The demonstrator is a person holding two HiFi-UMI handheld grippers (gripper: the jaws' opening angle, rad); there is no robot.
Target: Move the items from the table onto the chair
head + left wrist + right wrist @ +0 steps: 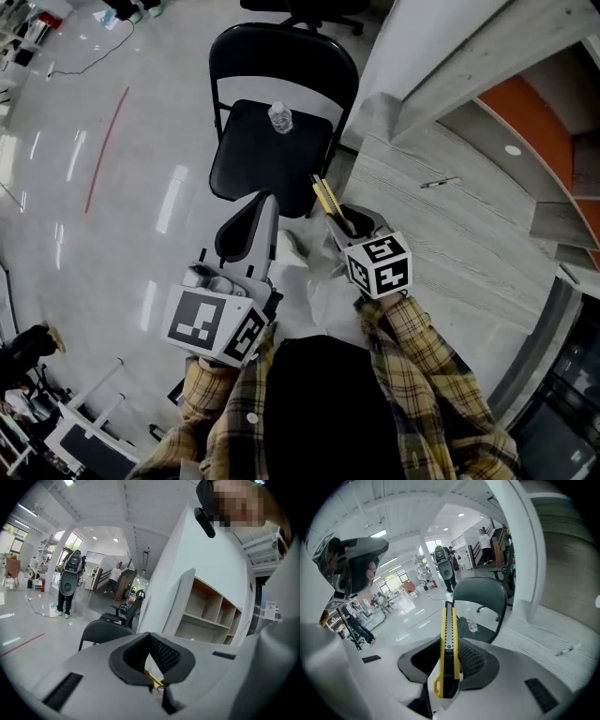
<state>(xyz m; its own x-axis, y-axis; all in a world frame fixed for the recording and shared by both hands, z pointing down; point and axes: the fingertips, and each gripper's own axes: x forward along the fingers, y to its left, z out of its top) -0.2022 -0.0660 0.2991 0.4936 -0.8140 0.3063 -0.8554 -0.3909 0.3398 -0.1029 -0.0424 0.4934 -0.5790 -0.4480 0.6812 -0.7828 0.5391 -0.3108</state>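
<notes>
The right gripper [452, 644] is clamped on a yellow utility knife [448, 648]. Its pads press the knife's flat sides, the body stands on edge between them, the nose points out past the fingertips and the looped tail hangs toward the bottom of the frame. The left gripper [150, 637] has its jaws drawn together with nothing between the pads. A yellow sliver shows in the gap below them, probably the knife seen beyond rather than anything it carries. In the head view both grippers sit in the middle of the frame, side by side, with their marker cubes nearest the person's plaid sleeves. Just above them is the black folding chair [253, 159]. The knife tip reaches toward the lower right corner of the seat, but the knife is held in the air and touches nothing. A clear plastic bottle [279, 117] already stands upright on the seat, near its back edge at the upper middle of the frame. The grey wood-grain table [469, 244] runs down the right side of the frame. On it, well apart from the grippers, lies one thin dark thing [439, 183], too small to name. As a judgement, the task is partly done: the bottle is delivered, the knife is off the table but not yet on the chair, and at least that thin thing is left to fetch. The rest of the table is not in view, so there may be more.
</notes>
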